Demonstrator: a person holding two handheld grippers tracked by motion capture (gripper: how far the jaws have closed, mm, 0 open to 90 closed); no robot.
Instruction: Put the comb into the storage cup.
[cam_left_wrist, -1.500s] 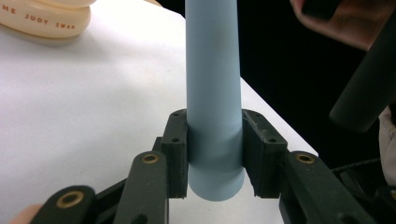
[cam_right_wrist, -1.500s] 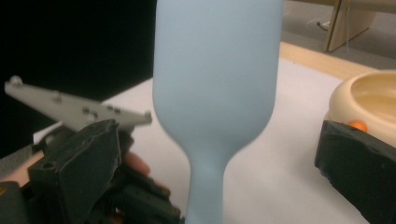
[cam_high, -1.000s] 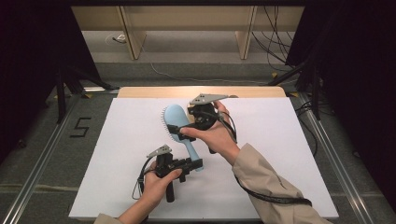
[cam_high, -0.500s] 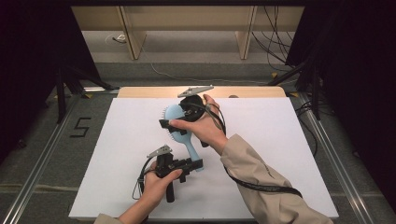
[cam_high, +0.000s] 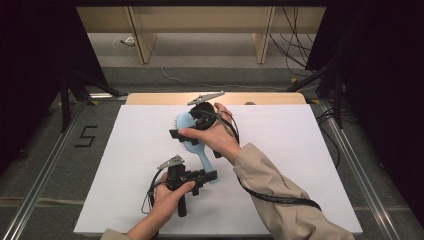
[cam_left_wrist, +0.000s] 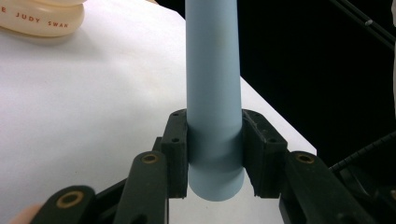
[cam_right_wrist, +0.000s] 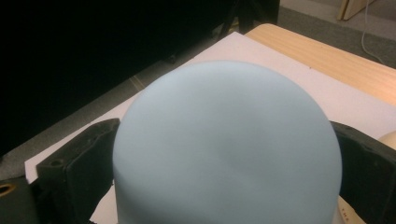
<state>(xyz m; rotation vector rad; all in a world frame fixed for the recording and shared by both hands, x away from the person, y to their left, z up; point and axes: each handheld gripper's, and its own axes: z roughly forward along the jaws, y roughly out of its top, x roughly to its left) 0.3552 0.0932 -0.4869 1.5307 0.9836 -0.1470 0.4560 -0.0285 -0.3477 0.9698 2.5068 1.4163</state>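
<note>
I stand at a white table (cam_high: 310, 165) seen from above, with a pair of tongs in each hand. A pale blue hairbrush (cam_high: 196, 145) sits near the centre of the frame, its round head toward the upper part and its handle running down to the lower middle.

My left tongs (cam_high: 210, 176), in the lower middle of the frame, are pinching the end of the brush handle. In the left gripper view the black jaws press on both sides of the pale blue handle (cam_left_wrist: 214, 116), which rises straight up the middle of that picture. A cream-coloured object (cam_left_wrist: 44, 18) with red lettering lies on the table in that view's upper left corner.

My right tongs (cam_high: 187, 131) are at the brush head, just above the centre of the high view. In the right gripper view the smooth blue back of the head (cam_right_wrist: 229, 149) sits between the two black jaws, one at each side; I cannot tell whether they press on it.
</note>
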